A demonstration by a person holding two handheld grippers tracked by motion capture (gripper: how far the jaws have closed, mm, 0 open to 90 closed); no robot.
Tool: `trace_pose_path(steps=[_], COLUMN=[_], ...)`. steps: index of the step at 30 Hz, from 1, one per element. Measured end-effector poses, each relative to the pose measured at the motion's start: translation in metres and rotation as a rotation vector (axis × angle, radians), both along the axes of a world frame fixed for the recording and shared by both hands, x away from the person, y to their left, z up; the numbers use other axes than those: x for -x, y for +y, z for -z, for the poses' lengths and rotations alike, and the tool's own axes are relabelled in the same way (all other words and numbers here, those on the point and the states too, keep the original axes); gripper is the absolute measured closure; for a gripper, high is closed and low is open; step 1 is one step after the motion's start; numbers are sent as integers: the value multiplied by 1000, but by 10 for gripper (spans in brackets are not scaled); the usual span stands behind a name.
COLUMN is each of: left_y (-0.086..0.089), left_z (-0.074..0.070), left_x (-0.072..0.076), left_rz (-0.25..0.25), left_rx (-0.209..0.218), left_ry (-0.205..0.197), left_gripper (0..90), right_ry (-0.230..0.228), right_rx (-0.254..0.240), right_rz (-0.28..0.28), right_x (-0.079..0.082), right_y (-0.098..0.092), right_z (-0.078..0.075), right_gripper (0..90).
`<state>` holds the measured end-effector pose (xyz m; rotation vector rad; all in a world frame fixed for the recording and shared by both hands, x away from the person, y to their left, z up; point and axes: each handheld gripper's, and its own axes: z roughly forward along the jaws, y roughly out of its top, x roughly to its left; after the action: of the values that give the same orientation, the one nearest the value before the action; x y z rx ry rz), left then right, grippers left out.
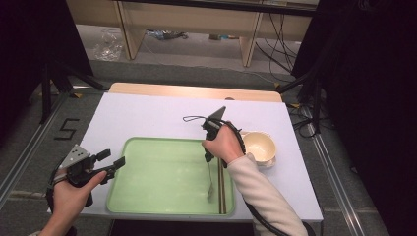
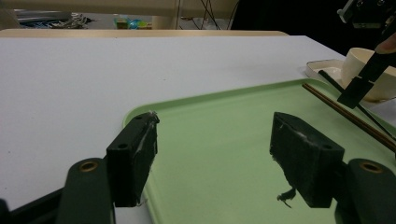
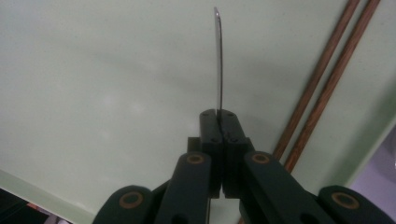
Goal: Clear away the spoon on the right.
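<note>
The right tool (image 1: 210, 156), at centre right of the high view, points down over the green tray (image 1: 147, 191) with its jaws pressed together on a thin metal utensil (image 3: 218, 56). It looks like a spoon seen edge-on, though the view is too narrow to be sure. In the right gripper view the utensil juts straight up from between the jaw tips toward the top of the frame, over the tray floor. Its lower end (image 1: 210, 189) sits low in the tray, just left of the chopsticks (image 1: 222, 189) lying along the tray's right edge.

The left tool (image 1: 109, 164), at lower left, hangs at the tray's left rim with jaws wide apart and nothing between them.

A cream bowl (image 1: 259, 146) stands on the counter (image 1: 147, 118), right of the tray.
</note>
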<state>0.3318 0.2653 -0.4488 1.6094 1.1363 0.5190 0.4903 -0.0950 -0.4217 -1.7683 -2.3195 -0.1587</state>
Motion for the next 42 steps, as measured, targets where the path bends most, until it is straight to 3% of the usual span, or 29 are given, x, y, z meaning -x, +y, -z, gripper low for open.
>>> trace_pose_path(steps=[1, 3, 7, 8, 9, 10, 11, 14, 16, 17, 19, 20, 22, 24, 26, 27, 28, 30, 32, 34, 35, 39, 40, 41, 42], left_y=[0, 0, 0, 0, 0, 0, 0, 0, 0, 0, 0, 0, 1, 1, 0, 0, 1, 1, 1, 1, 1, 0, 0, 0, 0], left_z=[0, 0, 0, 0, 0, 0, 0, 0, 0, 0, 0, 0, 0, 0, 0, 0, 0, 0, 0, 0, 0, 0, 0, 0, 0], left_x=[0, 0, 0, 0, 0, 0, 0, 0, 0, 0, 0, 0, 0, 0, 0, 0, 0, 0, 0, 0, 0, 0, 0, 0, 0], left_rz=[0, 0, 1, 1, 1, 0, 1, 1, 2, 2, 2, 3, 2, 2, 3, 4, 4, 3, 3, 3, 3, 4, 4, 3, 4], left_rx=[1, 0, 0, 0, 0, 0, 0, 1, 0, 0, 0, -1, -1, -1, 0, 0, -1, 0, -1, -1, -1, 0, 0, 0, 1], left_ry=[0, 0, 2, 1, 1, 1, 0, 1, 1, 2, 1, 0, 0, 0, 1, 1, 1, 1, 1, 1, 1, 2, 2, 2, 2], left_gripper=[319, 319, 319, 319, 319, 319, 319, 319, 319, 319, 319, 319, 319, 319, 319, 319, 319, 319, 319, 319, 319, 319, 319, 319, 319], right_ry=[25, -1, 24, -4, 26, -2, 1, 22, 13, 20, 8, 33, -1, 22, 21, 1, 12, -3, 14, 15, 2, -35, -50, -70, -78], right_rx=[-8, 1, -10, -19, 4, -12, -11, 0, -1, 1, 0, 19, 8, 27, 38, 32, 35, 32, 37, 35, 44, 44, 40, 36, 42], right_rz=[40, 32, 64, 44, 53, 30, 32, 78, 32, 79, 37, 73, 32, 80, 21, 28, 44, 27, 20, 55, 28, 62, 15, 44, 26], right_x=[1, 1, 1, 0, 0, 0, 0, 1, 0, 1, 1, 2, 2, 4, 3, 4, 5, 4, 3, 4, 3, 4, 3, 4, 3], right_y=[2, 3, 5, 5, 5, 4, 5, 8, 6, 10, 9, 12, 11, 16, 14, 14, 15, 14, 14, 15, 14, 14, 11, 13, 13], right_z=[0, 4, 9, 12, 12, 16, 17, 19, 22, 22, 26, 24, 28, 27, 27, 30, 29, 30, 27, 25, 24, 19, 18, 17, 15], right_gripper=[900, 900, 900, 900, 900, 900, 900, 900, 900, 900, 900, 900, 900, 896, 882, 879, 873, 847, 830, 791, 770, 712, 714, 729, 750])
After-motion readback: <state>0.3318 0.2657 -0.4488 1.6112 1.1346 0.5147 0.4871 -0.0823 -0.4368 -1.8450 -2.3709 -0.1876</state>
